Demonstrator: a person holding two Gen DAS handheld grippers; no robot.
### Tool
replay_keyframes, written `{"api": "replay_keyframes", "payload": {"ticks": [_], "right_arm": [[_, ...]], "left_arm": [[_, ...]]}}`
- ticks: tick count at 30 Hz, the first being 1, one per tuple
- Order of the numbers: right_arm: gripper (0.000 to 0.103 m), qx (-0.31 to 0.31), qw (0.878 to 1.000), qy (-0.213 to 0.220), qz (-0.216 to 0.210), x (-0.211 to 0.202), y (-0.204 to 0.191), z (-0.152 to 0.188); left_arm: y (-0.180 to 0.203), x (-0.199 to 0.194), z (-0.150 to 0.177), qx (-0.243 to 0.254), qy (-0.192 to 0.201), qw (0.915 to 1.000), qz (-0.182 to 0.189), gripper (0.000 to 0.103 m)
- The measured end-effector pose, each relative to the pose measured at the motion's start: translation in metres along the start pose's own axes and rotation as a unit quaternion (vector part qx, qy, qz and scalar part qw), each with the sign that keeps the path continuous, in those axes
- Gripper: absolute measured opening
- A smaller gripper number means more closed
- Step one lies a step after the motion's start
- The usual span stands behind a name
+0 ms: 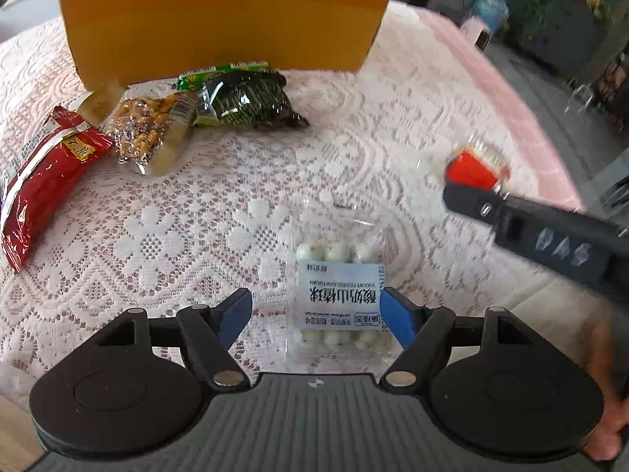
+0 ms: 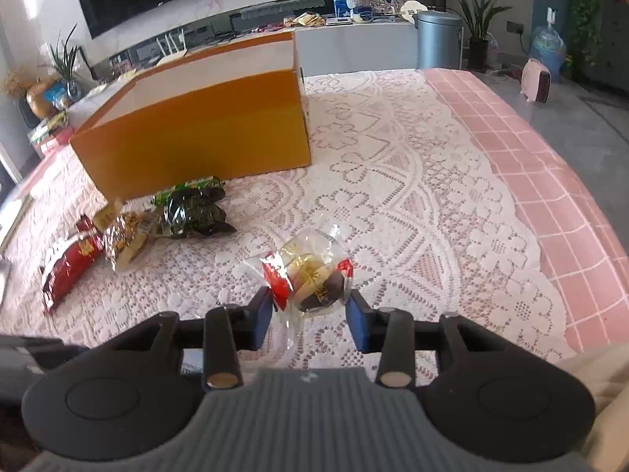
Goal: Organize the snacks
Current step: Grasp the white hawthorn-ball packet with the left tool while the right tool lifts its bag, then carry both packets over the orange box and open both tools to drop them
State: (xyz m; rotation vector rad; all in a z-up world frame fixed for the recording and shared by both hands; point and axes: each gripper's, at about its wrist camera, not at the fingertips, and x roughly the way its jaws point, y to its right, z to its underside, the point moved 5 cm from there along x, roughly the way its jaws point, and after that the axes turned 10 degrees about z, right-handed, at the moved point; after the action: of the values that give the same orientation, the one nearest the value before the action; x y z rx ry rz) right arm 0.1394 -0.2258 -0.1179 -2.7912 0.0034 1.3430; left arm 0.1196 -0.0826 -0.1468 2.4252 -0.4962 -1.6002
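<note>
1. At far left of the left wrist view lies the red packet [image 1: 43, 181], with the nut packet [image 1: 147, 128] and green packet [image 1: 240, 96] beside it on the bench [image 1: 393, 126], below the orange box [image 1: 220, 19].
2. Lower centre, the left tongs [image 1: 316, 314] stand apart, straddling the yogurt-ball pack [image 1: 340, 295]; centre on it before closing.
3. In the right wrist view, the right tongs [image 2: 310, 316] appear clamped on the wrapped pastry [image 2: 310, 275]; hold it firmly on the way to the box.
</note>
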Motion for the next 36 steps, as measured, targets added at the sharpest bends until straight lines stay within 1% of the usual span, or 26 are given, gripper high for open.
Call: {"api": "replay_keyframes", "payload": {"ticks": [4,6,9,12,13,14,15,16,17,18,20,23,29,33,36], "right_arm": [[0.04,0.015,1.0,-0.006,-0.012,0.002,0.003,0.0],[0.04,0.01,1.0,-0.006,-0.013,0.003,0.001,0.0],[0.04,0.001,1.0,-0.003,-0.008,0.004,-0.002,0.0],[0.04,-0.004,1.0,0.0,-0.005,0.004,-0.003,0.0],[0.04,-0.005,1.0,0.001,-0.004,0.004,-0.003,0.0],[0.04,-0.005,1.0,0.001,-0.004,0.004,-0.003,0.0],[0.04,-0.006,1.0,0.001,-0.003,0.004,-0.003,0.001],[0.04,-0.006,1.0,0.001,-0.002,0.005,-0.003,0.001],[0.04,-0.007,1.0,0.001,-0.001,0.005,-0.004,0.0],[0.04,-0.009,1.0,0.002,0.0,0.005,-0.004,0.001],[0.04,-0.015,1.0,0.004,0.003,0.005,-0.005,0.001],[0.04,-0.023,1.0,0.008,0.009,0.004,-0.007,0.001],[0.04,-0.021,1.0,0.011,0.012,0.0,-0.006,0.0],[0.04,-0.026,1.0,0.0,0.009,-0.001,-0.009,-0.003],[0.039,-0.027,1.0,0.0,-0.004,-0.004,-0.013,-0.011]], "left_arm": [[0.003,0.003,-0.003,-0.004,-0.002,1.0,-0.008,0.091],[0.007,0.009,-0.005,-0.004,-0.013,0.9998,-0.012,0.093],[0.011,0.016,-0.006,-0.006,-0.029,0.9992,-0.027,0.094],[0.018,0.023,-0.006,0.026,-0.036,0.9978,-0.049,0.094],[0.019,0.024,-0.005,0.036,-0.037,0.9971,-0.055,0.094],[0.02,0.025,-0.004,0.042,-0.036,0.9968,-0.058,0.089],[0.02,0.025,-0.003,0.047,-0.034,0.9966,-0.059,0.087],[0.02,0.024,-0.002,0.052,-0.031,0.9961,-0.064,0.081],[0.019,0.023,-0.002,0.055,-0.028,0.996,-0.065,0.069],[0.019,0.022,-0.003,0.058,-0.021,0.9961,-0.064,0.067],[0.012,0.02,-0.004,0.043,-0.014,0.9976,-0.053,0.064],[0.004,0.013,-0.005,0.02,-0.002,0.9992,-0.035,0.062],[-0.005,-0.017,-0.013,0.008,0.033,0.9992,-0.02,0.062],[-0.015,-0.041,-0.028,0.012,0.063,0.9976,-0.027,0.062],[-0.023,-0.06,-0.042,0.007,0.086,0.9959,-0.026,0.062]]}}
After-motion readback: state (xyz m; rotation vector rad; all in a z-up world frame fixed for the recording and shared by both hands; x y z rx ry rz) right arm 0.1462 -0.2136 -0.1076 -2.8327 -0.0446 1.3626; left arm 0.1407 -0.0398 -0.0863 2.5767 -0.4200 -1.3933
